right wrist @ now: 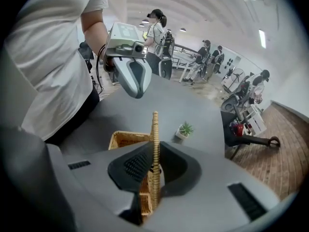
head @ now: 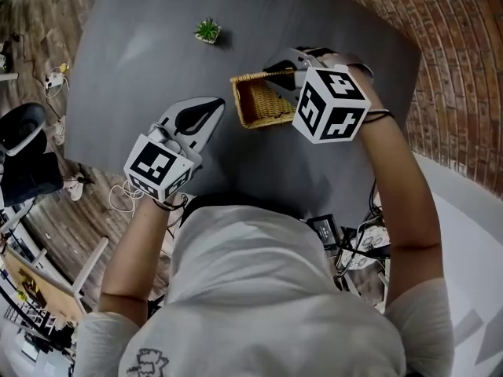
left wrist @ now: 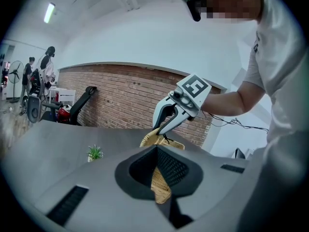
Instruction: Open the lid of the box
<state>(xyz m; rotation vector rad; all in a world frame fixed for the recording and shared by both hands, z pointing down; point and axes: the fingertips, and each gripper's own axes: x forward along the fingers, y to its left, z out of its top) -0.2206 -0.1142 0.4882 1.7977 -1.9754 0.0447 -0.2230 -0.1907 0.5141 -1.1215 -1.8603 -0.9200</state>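
An open wicker box [head: 255, 104] stands mid-table on the dark grey table [head: 134, 69]. Its wicker lid [right wrist: 155, 144] is raised upright and shows edge-on between the pads in the right gripper view. My right gripper [head: 280, 75] is over the box's far right side, pointing steeply down and shut on that lid. In the left gripper view it hangs over the box [left wrist: 163, 140] as the right gripper [left wrist: 161, 129]. My left gripper [head: 219, 104] is at the box's left side, with a strip of wicker wall [left wrist: 160, 185] pinched between its pads. The right gripper view shows the left gripper [right wrist: 137, 88] beyond the box [right wrist: 126, 139].
A small potted plant [head: 208, 30] sits farther back on the table. Cables and a black office chair [head: 23, 151] are on the wooden floor to the left. A brick wall [head: 440, 45] runs along the right. People sit at desks in the background [right wrist: 207, 52].
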